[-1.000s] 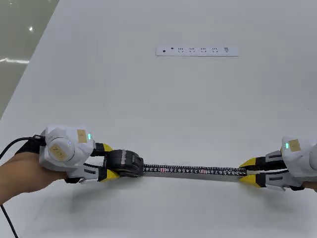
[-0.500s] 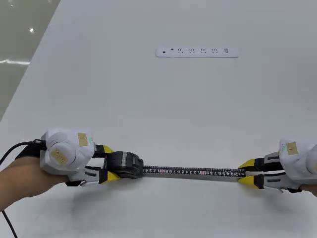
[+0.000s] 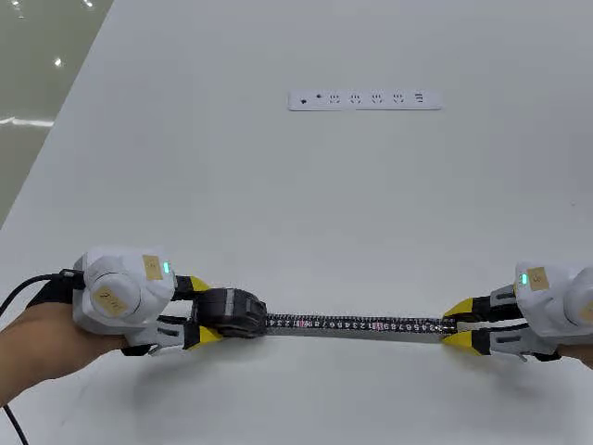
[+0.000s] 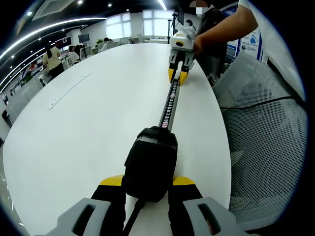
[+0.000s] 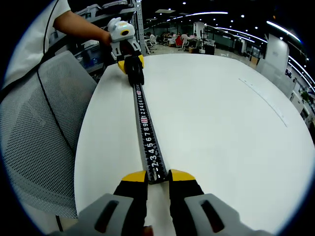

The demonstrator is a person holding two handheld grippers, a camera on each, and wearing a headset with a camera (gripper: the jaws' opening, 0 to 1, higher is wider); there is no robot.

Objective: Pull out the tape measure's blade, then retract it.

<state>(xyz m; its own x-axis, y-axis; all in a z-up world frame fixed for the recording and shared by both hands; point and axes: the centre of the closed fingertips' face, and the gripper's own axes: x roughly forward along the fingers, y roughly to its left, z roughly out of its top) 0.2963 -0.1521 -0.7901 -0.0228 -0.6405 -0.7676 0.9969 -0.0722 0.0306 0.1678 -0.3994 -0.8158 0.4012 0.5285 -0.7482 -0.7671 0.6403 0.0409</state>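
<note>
left gripper (image 3: 205, 308), in the person's left hand, had its two jaws pinched on the sides of the black tape measure (image 3: 233, 311), which sat between and just ahead of its yellow fingertips. the blade (image 3: 357, 324) lay extended straight away from this gripper, low over the white table (image 3: 278, 204), to the right gripper (image 3: 459, 324), whose jaws were pressed together on the blade's end. a power strip (image 3: 364, 99) lay well beyond both grippers.
</note>
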